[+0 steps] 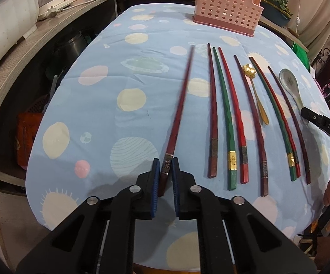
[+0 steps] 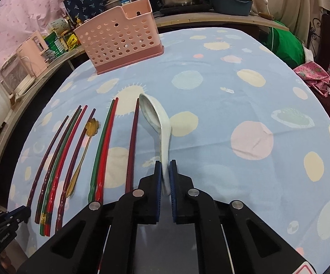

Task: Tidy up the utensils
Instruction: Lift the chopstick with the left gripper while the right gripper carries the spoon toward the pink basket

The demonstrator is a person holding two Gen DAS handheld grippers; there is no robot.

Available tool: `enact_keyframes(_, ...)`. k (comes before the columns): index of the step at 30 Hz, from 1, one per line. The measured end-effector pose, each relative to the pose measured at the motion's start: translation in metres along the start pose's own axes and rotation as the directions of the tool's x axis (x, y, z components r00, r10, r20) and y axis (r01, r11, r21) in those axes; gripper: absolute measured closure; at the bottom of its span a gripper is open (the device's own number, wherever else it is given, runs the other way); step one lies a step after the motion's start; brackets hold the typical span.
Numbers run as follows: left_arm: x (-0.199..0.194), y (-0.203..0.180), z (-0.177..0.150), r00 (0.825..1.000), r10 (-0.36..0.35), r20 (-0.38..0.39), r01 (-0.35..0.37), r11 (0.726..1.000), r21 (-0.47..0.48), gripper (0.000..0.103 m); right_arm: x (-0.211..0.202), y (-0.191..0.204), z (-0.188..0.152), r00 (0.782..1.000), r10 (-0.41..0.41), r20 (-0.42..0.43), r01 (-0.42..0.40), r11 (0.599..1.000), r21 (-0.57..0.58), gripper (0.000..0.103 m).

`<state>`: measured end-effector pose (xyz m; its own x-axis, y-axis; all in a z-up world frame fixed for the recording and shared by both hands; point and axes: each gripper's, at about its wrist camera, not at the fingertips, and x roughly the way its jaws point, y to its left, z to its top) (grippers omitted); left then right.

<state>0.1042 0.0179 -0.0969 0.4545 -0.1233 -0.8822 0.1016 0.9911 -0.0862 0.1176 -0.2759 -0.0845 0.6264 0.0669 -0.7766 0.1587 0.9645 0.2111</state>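
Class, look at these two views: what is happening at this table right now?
A person is sorting utensils with two hand-held grippers. The left gripper is shut on a dark red chopstick; the right gripper is shut on the handle of a white ceramic spoon. Seven chopsticks and a gold spoon lie on the blue tablecloth. The pink holder stands at the far end.

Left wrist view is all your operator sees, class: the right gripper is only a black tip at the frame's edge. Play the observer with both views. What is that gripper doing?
Observer: The right gripper is shut on the white spoon's handle.
Operator: Is the spoon lying flat?
Observer: No. In the right wrist view it is tipped on its edge, with the bowl's hollow facing the row of chopsticks.
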Motion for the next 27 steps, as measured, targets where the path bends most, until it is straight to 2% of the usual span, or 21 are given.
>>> enact_keyframes(9,-0.033,0.001,0.005,0.996,-0.017,0.084,0.018,1.000,-0.008,0.096,-0.043,0.002,0.009,0.996,-0.016,0.086,0.015,1.000,0.007,0.097)
enact_keyframes(12,-0.046,0.001,0.015,0.993,-0.011,0.120,0.013,1.000,-0.015,0.096,-0.056,0.002,0.016,0.993,-0.018,0.117,0.017,1.000,0.005,0.099)
enact_keyframes(13,-0.051,0.001,0.020,0.991,-0.006,0.136,0.008,1.000,-0.016,0.096,-0.060,0.002,0.020,0.992,-0.015,0.126,0.015,1.000,0.004,0.102)
enact_keyframes(19,-0.082,0.002,0.057,0.971,-0.001,0.239,0.011,0.999,-0.038,0.096,-0.074,0.006,0.040,0.984,-0.017,0.177,0.021,1.000,-0.021,0.102)
enact_keyframes(23,-0.094,0.003,0.075,0.957,0.003,0.289,0.012,0.999,-0.052,0.096,-0.072,-0.002,0.041,0.986,-0.006,0.167,0.006,1.000,0.001,0.102)
enact_keyframes(25,-0.095,0.002,0.077,0.956,0.002,0.293,0.013,0.999,-0.050,0.096,-0.068,-0.008,0.033,0.990,0.001,0.139,-0.004,1.000,0.019,0.102)
enact_keyframes(27,-0.092,0.000,0.075,0.959,0.001,0.283,0.011,0.999,-0.043,0.096,-0.060,-0.014,0.020,0.995,0.004,0.099,-0.008,0.999,0.039,0.097)
